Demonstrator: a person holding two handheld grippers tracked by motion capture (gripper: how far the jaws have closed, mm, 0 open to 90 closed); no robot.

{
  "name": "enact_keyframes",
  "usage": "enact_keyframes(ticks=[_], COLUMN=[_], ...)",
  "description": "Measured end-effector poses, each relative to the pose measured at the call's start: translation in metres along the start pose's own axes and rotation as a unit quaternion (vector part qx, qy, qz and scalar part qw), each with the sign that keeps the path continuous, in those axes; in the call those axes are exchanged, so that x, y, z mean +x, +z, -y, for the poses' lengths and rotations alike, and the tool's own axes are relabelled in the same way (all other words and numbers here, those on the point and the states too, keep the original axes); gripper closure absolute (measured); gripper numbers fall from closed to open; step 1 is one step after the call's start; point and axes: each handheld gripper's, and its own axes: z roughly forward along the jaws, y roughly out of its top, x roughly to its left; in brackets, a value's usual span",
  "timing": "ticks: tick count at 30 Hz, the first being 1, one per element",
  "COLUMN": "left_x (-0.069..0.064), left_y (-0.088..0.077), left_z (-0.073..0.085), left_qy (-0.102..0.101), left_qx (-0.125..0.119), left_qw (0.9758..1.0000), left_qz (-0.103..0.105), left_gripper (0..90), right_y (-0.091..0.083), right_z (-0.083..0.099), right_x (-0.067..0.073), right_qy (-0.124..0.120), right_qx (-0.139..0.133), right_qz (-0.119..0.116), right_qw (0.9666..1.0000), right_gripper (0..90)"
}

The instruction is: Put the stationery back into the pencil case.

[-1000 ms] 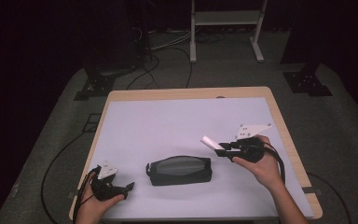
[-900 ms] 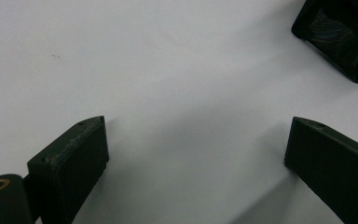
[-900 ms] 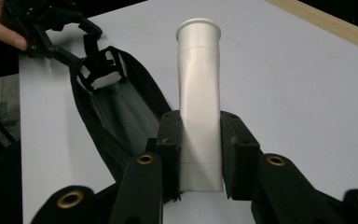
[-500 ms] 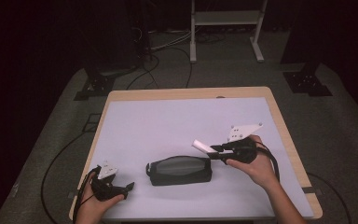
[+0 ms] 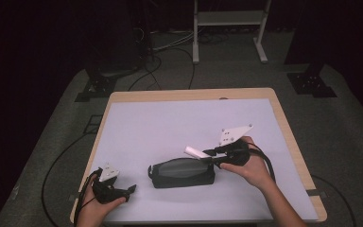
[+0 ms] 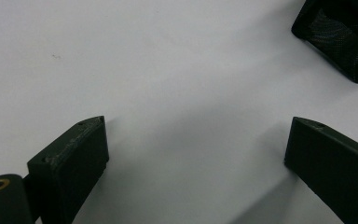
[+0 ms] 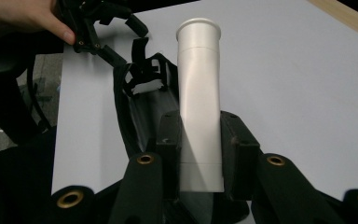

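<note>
Right tongs (image 5: 207,156), mine to steer, clamped on white tube (image 5: 194,152); jaws pinch its sides. Since a second ago I have carried tube leftward across table (image 5: 170,123), now over right end of black mesh pouch (image 5: 182,172), which lies unmoved at table's near middle. Judged: tube headed into pouch. Left tongs (image 5: 131,189) parked near left corner, jaws wide, nothing held.

Pouch (image 6: 338,39) cut by frame edge

Dark recording studio: black curtains (image 5: 38,38), floor cables (image 5: 170,45).
</note>
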Motion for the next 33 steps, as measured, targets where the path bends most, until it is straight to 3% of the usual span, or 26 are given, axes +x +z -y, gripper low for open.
enact_keyframes(ticks=[12,33], left_x=[0.0,0.0], left_y=[0.0,0.0], left_z=[0.0,0.0], left_qy=[-0.001,-0.002], left_qx=[-0.001,-0.002], left_qw=[1.0,1.0], left_qz=[0.0,0.0], left_gripper=[5.3,5.3], right_y=[0.024,0.061], right_z=[-0.009,-0.009], right_x=[0.005,0.007], right_qy=[-0.03,-0.051], right_qx=[0.026,0.084], right_qz=[-0.028,-0.052], right_qw=[0.9988,0.9938], right_gripper=[70.5,70.4])
